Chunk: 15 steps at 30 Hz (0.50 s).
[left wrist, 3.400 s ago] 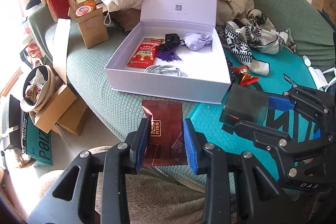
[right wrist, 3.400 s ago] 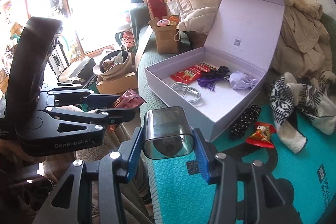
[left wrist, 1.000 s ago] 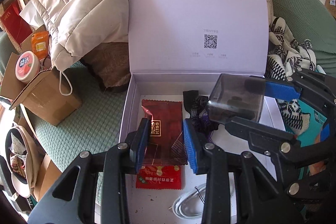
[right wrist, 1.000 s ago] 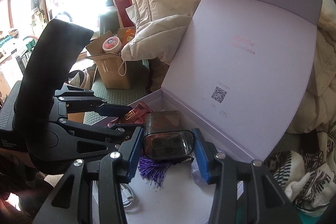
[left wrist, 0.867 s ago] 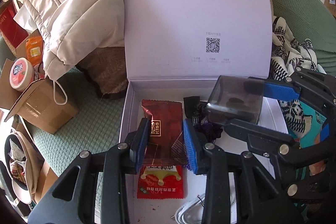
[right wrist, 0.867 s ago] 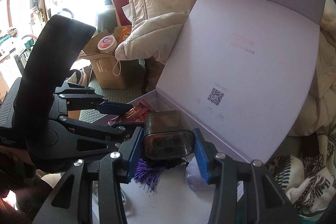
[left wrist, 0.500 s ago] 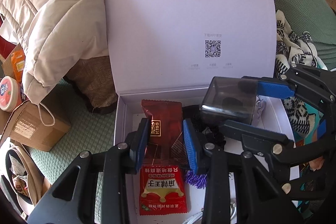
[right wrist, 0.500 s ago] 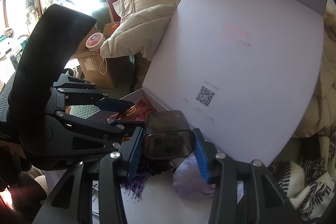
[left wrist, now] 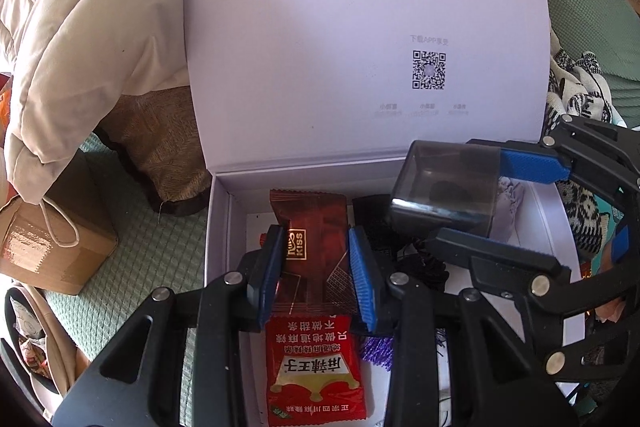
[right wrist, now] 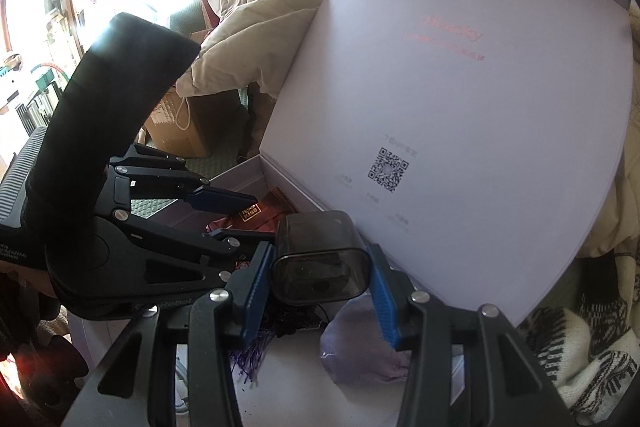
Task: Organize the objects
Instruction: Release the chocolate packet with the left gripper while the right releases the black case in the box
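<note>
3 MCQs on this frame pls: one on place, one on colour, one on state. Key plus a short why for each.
1. Where is the red snack packet?
A. on the floor of the open lavender box
B. on the cardboard box
C. on the beige jacket

2. What colour is the wrapper held by the left gripper?
A. green
B. dark brown-red
C. white

3. What is the right gripper doing?
A. standing open and empty
B. shut on a smoky translucent container
C. shut on a purple tassel

Key: A, the packet lies flat inside the box under the left gripper; B, the KISS wrapper between the blue pads is dark brown-red; B, both pads press the container's sides.
</note>
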Available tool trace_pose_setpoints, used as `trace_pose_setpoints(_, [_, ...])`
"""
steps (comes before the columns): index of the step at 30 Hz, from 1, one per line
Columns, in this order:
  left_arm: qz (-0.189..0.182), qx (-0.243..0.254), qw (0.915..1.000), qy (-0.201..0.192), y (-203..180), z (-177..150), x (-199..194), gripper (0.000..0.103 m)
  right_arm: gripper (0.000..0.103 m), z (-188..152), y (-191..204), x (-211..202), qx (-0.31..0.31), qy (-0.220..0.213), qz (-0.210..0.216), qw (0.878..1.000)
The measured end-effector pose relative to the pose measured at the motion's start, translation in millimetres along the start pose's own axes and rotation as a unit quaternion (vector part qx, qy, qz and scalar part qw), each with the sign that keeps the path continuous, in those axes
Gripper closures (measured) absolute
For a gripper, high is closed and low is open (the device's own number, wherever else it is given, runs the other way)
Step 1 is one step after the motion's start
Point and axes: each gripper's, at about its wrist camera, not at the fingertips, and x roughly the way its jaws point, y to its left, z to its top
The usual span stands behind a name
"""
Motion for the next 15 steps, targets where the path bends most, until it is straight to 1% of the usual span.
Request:
trace_pose_setpoints(5, [-0.001,-0.008,0.9999,0.013,6.8,-3.2,8.4,0.072,0.056,-0.6,0.7,4.9,-0.003,0.009,0.003,1.000])
trace_pose_setpoints(12, [0.004,-0.007,0.9998,0.019,11.1,-6.7,13.1,0.070,0.056,-2.7,-1.5,10.8,-0.002,0.025,0.005,1.000])
trace_pose_setpoints(14, [0.007,-0.009,0.9997,0.023,12.1,-7.2,13.9,0.068,0.055,-3.3,-2.0,11.0,-0.003,0.028,0.001,1.000])
trace_pose_setpoints(15, [0.006,-0.009,0.9997,0.024,12.4,-7.5,13.7,0.062,0.055,-3.5,-2.5,11.1,-0.002,0.029,-0.002,1.000])
